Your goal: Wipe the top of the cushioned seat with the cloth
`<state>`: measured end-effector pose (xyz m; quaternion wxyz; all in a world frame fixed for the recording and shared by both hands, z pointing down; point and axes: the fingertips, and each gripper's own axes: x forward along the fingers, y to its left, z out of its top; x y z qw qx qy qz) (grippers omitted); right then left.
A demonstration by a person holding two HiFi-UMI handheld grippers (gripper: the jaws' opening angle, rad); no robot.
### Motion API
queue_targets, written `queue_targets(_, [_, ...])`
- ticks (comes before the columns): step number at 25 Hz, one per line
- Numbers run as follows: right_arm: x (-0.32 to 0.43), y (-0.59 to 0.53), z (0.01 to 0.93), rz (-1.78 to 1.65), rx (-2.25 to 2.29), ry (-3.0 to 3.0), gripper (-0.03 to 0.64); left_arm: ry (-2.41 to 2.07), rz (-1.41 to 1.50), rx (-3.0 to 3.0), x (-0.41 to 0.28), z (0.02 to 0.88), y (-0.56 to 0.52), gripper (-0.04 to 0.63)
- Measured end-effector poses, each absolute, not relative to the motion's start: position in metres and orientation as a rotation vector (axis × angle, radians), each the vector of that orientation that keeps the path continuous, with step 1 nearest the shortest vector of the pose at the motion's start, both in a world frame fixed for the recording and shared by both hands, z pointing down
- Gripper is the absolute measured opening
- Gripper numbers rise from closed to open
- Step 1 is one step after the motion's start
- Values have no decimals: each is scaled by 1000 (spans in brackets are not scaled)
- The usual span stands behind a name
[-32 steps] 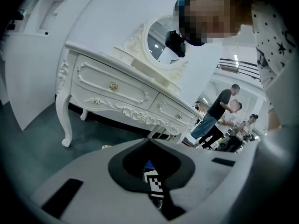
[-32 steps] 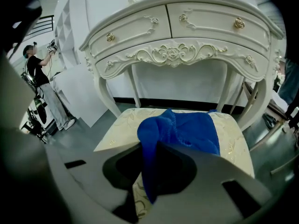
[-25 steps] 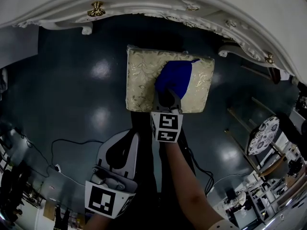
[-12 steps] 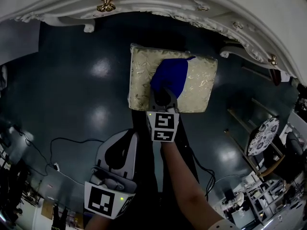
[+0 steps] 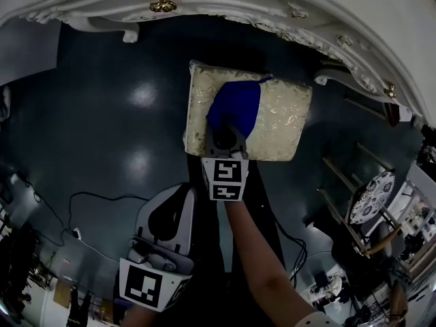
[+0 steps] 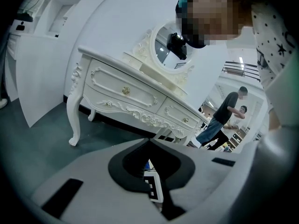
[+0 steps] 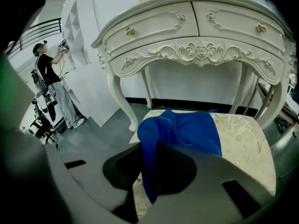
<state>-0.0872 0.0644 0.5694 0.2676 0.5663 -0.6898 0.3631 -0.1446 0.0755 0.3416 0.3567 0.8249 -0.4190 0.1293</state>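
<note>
A cream brocade cushioned seat (image 5: 286, 125) stands on the dark floor below a white dressing table. A blue cloth (image 5: 235, 105) lies spread on the seat's left half. My right gripper (image 5: 225, 136) is shut on the cloth's near edge, over the seat's front left part. In the right gripper view the blue cloth (image 7: 184, 129) runs from between the jaws out over the seat (image 7: 245, 143). My left gripper (image 5: 165, 234) hangs low at the bottom left, far from the seat; its jaws meet with nothing between them in the left gripper view.
The white carved dressing table (image 5: 225, 5) curves round the far side; its legs (image 7: 119, 94) flank the seat. A cable (image 5: 102, 203) lies on the floor at left. Stools and clutter (image 5: 371, 196) stand at right. Other people (image 6: 224, 118) are in the background.
My right gripper has dragged the blue cloth leftward across the seat top, from near the middle to the left half. The left gripper has stayed put.
</note>
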Motion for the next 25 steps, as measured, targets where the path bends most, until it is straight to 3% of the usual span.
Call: queue_targets(25, [-129,56,569,1011,1448,-1928,64,-1094,328,2135,-146,337,62,11])
